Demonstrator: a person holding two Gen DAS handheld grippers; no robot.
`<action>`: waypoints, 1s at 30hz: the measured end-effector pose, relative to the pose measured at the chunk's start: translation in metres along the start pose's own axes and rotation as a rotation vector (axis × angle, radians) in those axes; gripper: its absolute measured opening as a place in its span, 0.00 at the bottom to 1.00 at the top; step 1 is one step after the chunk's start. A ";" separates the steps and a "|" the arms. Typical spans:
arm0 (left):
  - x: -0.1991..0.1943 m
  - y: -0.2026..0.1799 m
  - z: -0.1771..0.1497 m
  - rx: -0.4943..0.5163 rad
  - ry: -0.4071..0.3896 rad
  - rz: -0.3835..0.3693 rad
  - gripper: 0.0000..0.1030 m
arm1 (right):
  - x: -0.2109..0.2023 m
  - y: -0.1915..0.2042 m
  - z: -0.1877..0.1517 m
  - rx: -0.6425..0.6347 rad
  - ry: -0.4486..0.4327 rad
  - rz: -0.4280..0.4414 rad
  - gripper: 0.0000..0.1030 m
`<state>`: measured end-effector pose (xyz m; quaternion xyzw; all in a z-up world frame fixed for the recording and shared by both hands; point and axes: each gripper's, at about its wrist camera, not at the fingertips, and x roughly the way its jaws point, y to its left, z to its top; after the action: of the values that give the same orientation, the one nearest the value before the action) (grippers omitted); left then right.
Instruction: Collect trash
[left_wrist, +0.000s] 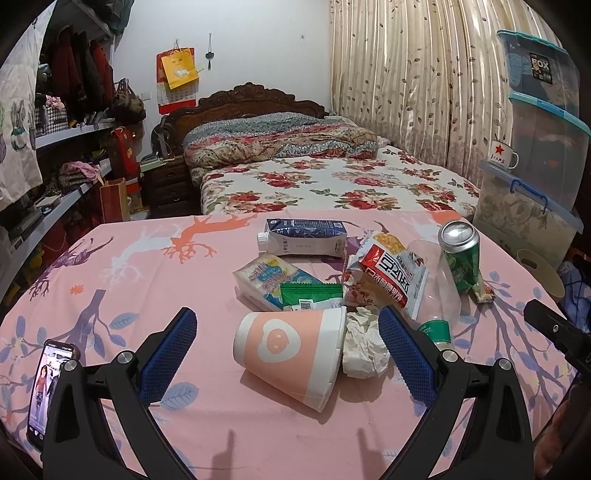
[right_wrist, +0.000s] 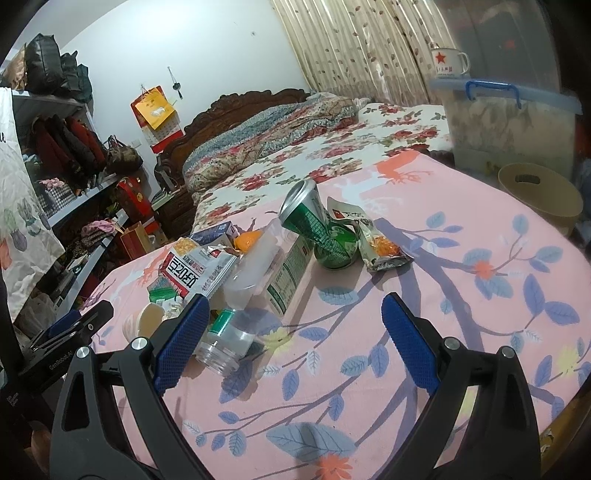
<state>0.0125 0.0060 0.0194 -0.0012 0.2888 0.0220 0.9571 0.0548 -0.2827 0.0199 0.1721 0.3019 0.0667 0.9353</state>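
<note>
Closing in on a heap of rubbish, nothing yet picked up.

Lying across the pink table covering with its tree-and-leaf print (left_wrist: 110, 258) is the whole pile: a dark blue and white milk carton on its side (left_wrist: 304, 236), a red and white torn snack bag (left_wrist: 391, 280), a tipped pink and white paper cup (left_wrist: 291, 350), a clear plastic bottle with a green label (right_wrist: 229, 332), a leaning green drinks can (right_wrist: 325, 229) and a crumpled white tissue (left_wrist: 364, 343). The left gripper (left_wrist: 286, 354) is hanging wide open and empty, straddling the cup and tissue (likely the first pick); it needs lowering, then squeezing gently, since the cup crushes. The right gripper (right_wrist: 295, 339) is also gaping and empty, the bottle just beside its left finger. A beige bin (right_wrist: 539, 199) sits beyond the table edge.
</note>
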 end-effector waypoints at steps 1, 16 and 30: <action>0.000 0.000 0.000 0.000 0.001 0.001 0.91 | 0.001 0.000 -0.001 0.000 0.002 0.001 0.91; 0.011 0.015 0.002 -0.050 0.053 -0.065 0.91 | 0.021 0.009 -0.008 -0.037 0.108 0.035 0.82; 0.018 0.020 -0.013 -0.048 0.111 -0.059 0.90 | 0.108 0.090 0.020 -0.428 0.204 0.111 0.86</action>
<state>0.0197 0.0265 -0.0010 -0.0340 0.3406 0.0007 0.9396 0.1523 -0.1795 0.0090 -0.0211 0.3637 0.1974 0.9101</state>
